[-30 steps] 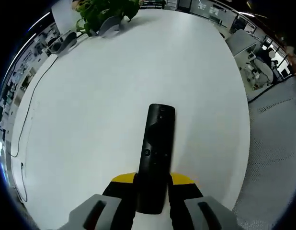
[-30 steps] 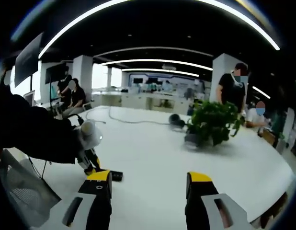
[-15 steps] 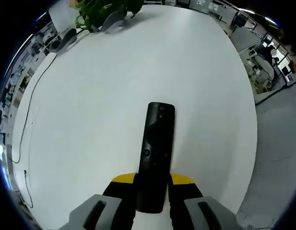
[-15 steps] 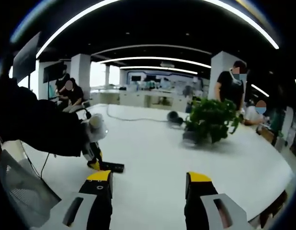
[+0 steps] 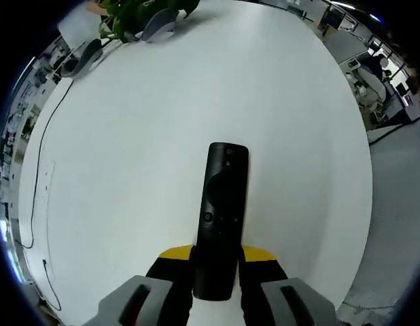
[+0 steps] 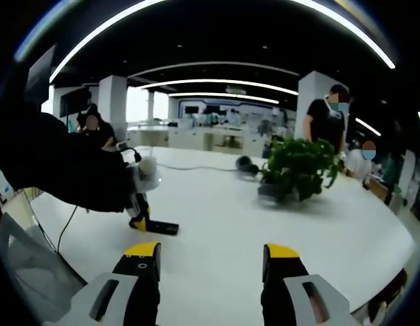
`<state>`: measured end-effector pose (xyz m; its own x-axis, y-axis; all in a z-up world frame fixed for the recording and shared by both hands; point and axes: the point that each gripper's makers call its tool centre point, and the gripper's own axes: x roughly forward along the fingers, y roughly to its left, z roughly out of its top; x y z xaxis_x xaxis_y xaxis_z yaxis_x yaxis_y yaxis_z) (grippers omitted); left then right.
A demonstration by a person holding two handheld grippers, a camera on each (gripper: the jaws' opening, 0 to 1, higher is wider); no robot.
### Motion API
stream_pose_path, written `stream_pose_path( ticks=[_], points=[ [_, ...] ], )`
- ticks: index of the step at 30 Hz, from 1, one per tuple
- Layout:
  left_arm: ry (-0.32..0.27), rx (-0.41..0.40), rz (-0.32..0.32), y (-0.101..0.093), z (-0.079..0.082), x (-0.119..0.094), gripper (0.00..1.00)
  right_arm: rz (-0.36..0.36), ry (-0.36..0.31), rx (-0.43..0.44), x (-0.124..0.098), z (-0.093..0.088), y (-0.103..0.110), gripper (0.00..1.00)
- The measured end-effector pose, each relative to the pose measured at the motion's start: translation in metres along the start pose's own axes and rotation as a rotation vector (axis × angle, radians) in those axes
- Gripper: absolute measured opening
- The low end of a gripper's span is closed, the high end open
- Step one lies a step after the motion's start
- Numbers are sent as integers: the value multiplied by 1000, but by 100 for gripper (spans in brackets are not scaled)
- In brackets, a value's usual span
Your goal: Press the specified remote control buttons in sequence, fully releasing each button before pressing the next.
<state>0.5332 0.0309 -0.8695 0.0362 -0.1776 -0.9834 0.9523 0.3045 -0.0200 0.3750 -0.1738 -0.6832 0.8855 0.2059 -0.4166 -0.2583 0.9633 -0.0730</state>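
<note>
Left gripper view: over the white table (image 5: 128, 136), the left gripper (image 5: 217, 261) clamps the near end of the black remote (image 5: 220, 210). Far left sits a potted plant (image 5: 138, 13). The right gripper (image 6: 213, 261) hangs wide apart, holding nothing.

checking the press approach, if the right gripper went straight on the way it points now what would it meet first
The right gripper stands open and empty. Straight ahead lies bare white table; the remote sits off to its left, the potted plant further off to the right. Depth is hard to judge.
</note>
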Motion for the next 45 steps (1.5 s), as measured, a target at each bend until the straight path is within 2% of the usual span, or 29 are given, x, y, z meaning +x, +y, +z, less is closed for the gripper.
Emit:
stream_pose_path(
  ticks=[26, 37, 45],
  points=[
    [71, 119, -25, 64, 14, 2, 24, -20, 26, -10, 1, -4, -2, 58],
    [64, 133, -27, 86, 20, 2, 24, -27, 42, -8, 3, -7, -3, 57],
    [96, 155, -29, 103, 25, 1, 24, -24, 65, -14, 4, -11, -3, 57]
  ],
)
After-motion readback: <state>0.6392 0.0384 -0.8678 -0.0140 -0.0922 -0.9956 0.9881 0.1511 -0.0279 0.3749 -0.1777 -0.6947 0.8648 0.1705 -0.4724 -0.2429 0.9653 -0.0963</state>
